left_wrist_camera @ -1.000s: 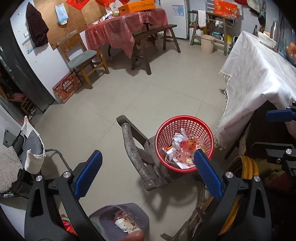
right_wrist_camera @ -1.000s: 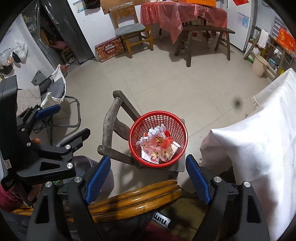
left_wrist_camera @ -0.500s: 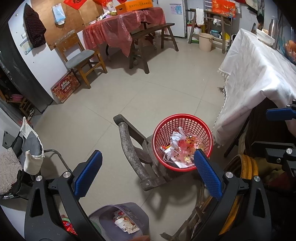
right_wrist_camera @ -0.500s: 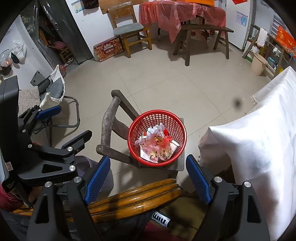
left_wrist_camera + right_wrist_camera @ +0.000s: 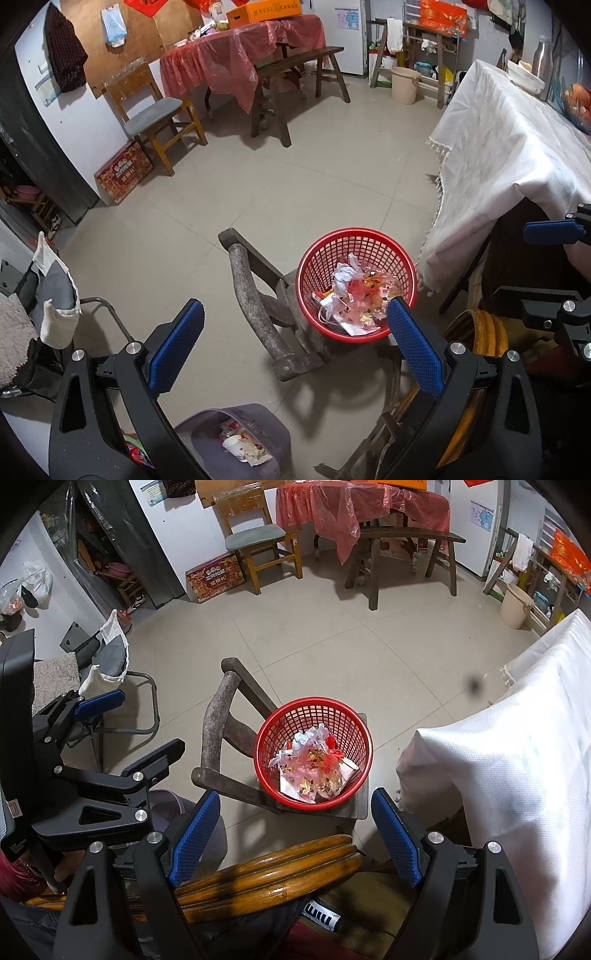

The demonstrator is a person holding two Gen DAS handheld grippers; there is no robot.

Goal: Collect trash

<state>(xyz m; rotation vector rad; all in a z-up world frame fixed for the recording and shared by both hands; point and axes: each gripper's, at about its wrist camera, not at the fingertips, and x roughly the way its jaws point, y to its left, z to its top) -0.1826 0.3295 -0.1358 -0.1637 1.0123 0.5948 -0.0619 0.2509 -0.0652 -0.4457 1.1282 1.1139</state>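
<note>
A red mesh basket (image 5: 325,258) (image 5: 314,700) sits on the seat of a worn wooden chair (image 5: 251,295) (image 5: 218,716). Crumpled paper and pink wrappers (image 5: 354,291) (image 5: 314,768) lie inside it. My left gripper (image 5: 295,345) hovers open above the floor beside the chair, nothing between its blue pads. My right gripper (image 5: 295,834) is open too and empty, above a bamboo chair back (image 5: 266,875), with the basket ahead of it. Each gripper shows in the other's view: the left gripper (image 5: 129,731) at the left, the right gripper (image 5: 550,266) at the right edge.
A grey mesh bin (image 5: 236,410) holding a cup and wrappers stands on the floor below the left gripper. A table with a white cloth (image 5: 498,147) (image 5: 498,775) is close on the right. A folding chair (image 5: 55,295) stands left; a red-covered table (image 5: 251,48) and a bench stand far back.
</note>
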